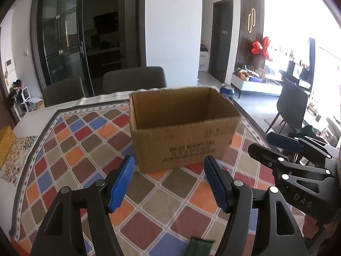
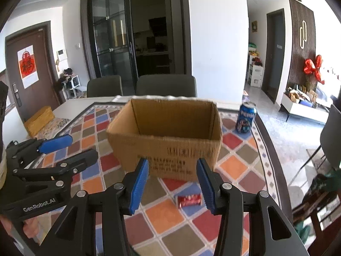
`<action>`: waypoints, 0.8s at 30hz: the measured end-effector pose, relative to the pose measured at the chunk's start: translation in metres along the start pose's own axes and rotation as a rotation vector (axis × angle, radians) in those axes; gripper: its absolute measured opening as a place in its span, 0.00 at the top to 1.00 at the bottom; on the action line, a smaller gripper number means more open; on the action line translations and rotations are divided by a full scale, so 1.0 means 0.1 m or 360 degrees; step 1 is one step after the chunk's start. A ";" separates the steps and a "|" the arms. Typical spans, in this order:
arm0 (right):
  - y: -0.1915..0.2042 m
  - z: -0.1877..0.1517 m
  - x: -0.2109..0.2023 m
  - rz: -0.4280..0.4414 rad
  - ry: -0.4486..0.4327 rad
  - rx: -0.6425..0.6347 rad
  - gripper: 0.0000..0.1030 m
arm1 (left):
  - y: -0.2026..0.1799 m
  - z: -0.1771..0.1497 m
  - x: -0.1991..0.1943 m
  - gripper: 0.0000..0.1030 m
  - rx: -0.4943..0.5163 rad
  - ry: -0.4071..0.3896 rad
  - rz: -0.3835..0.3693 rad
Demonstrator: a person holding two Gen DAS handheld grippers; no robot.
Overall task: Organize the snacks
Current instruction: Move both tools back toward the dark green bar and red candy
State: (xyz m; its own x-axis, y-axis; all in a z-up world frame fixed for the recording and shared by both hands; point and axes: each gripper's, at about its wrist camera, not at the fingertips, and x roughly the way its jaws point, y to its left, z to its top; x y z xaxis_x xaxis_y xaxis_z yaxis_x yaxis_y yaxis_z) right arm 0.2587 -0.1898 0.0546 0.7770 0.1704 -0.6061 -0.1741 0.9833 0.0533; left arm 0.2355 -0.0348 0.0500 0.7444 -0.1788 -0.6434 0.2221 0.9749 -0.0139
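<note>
I hold the left gripper point(image 1: 169, 183) and the right gripper point(image 2: 172, 183) side by side above the patterned tablecloth point(image 1: 70, 149), both with jaws spread and nothing between them. The snacks lie loose: a red wrapped snack point(image 2: 189, 200) sits on the cloth just below my right gripper, a green packet point(image 1: 199, 246) lies at the near edge under my left, and a blue can point(image 2: 246, 118) stands to the right of the cardboard box point(image 2: 166, 140), near the table's rim. The box is open at the top and looks empty as far as I can see inside.

Risks, in my judgement: the light box may slide if a finger clips its near wall; the can could tip or roll off the close edge; my two grippers, nearly adjacent, may collide. Open room lies to the left of the box and above its mouth.
</note>
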 end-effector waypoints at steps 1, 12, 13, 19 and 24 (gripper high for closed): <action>0.00 -0.05 -0.02 0.0001 0.0012 0.0000 0.54 | -0.02 -0.04 -0.01 0.35 0.0004 0.0010 -0.0003; 0.03 -0.58 -0.14 0.0009 0.0169 0.0000 0.54 | -0.21 -0.52 -0.10 0.35 0.0083 0.0135 -0.0072; 0.02 -0.64 -0.15 0.0003 0.0187 0.0001 0.54 | -0.22 -0.56 -0.09 0.35 0.0083 0.0153 -0.0080; 0.00 -0.92 -0.12 0.0019 0.0291 0.0024 0.54 | -0.27 -0.84 0.00 0.35 0.0063 0.0275 -0.0131; -0.03 -1.16 -0.03 0.0020 0.0406 0.0048 0.54 | -0.31 -1.09 0.08 0.35 0.0042 0.0391 -0.0180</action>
State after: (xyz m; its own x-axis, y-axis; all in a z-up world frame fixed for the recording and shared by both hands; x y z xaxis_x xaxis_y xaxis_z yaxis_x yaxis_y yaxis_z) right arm 0.1861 -0.2006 -0.0358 0.5964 0.1645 -0.7857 -0.1616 0.9833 0.0833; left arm 0.1662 -0.0518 -0.0386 0.5394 -0.2456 -0.8054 0.3141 0.9462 -0.0782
